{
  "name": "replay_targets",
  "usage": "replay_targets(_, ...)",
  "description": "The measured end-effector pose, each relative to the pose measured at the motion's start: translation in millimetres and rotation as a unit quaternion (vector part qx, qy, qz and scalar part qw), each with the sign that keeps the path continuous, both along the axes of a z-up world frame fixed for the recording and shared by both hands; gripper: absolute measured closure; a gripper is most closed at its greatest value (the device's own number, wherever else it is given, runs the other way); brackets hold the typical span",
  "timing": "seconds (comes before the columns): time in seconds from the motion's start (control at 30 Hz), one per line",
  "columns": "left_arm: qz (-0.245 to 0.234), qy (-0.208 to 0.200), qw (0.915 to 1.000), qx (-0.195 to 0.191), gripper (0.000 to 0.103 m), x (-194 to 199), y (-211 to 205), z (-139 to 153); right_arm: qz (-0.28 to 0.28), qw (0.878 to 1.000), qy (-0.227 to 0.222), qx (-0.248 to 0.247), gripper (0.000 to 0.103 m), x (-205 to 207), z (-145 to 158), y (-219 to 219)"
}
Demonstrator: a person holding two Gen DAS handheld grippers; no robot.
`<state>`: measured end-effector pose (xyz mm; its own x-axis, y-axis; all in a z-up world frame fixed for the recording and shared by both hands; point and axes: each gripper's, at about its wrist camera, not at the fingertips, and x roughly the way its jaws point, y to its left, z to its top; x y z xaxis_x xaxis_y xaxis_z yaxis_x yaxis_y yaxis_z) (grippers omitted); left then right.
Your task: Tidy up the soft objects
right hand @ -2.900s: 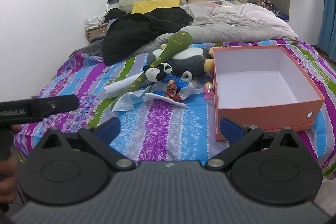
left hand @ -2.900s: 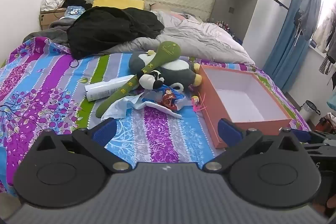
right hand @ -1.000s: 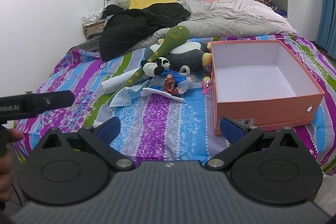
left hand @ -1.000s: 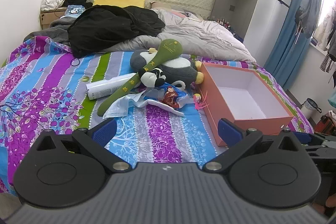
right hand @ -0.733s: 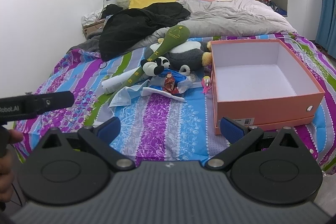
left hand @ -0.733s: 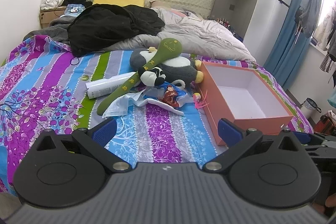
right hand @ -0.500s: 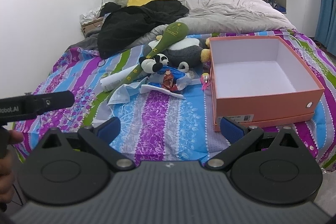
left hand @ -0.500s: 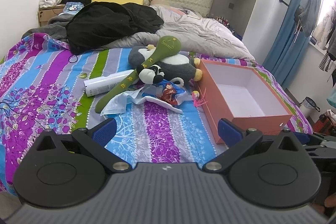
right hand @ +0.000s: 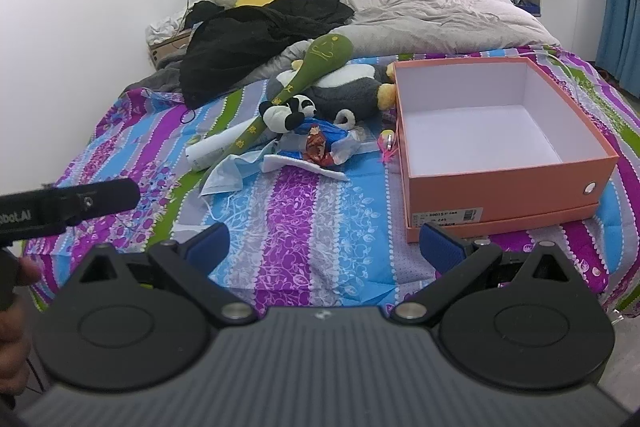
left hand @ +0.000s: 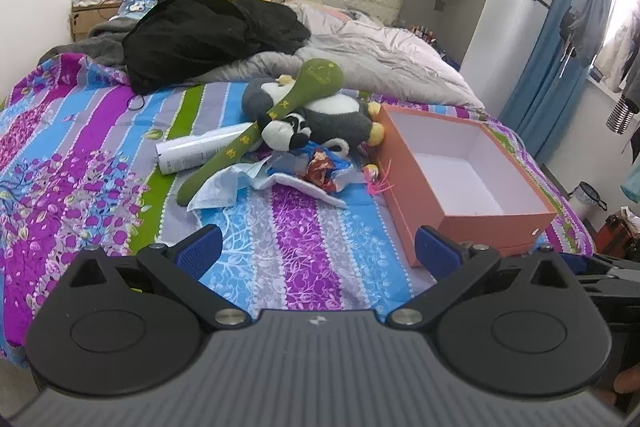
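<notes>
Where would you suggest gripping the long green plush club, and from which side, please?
I would grip the green plush club on its narrow handle end, coming from the near side. That end lies free on the bedspread, while its fat head rests on the grey penguin plush.

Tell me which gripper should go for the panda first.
Probably left. The left gripper faces the toy pile, with the panda nearly straight ahead. The right gripper sits nearer the box, with the panda off to its left. Both are open and empty.
</notes>
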<state>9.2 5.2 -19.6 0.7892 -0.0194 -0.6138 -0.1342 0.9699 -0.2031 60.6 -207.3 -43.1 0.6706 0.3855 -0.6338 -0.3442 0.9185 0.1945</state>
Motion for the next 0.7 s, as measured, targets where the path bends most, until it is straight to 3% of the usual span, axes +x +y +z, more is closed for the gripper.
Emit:
replay_targets(0.17,-0.001,0.016,0.9999,-0.005,0.000,6.2,3.2,-9.9,-0.001,1.000,0.010,0.000,0.000,1.7,-7.1,0.8)
replay_targets(0.7,-0.012,0.015,0.9998,0.002,0.000,19.6,9.9,-22.3,-0.011,1.000,0.018,0.006,0.000,8.8,-18.9,-0.2)
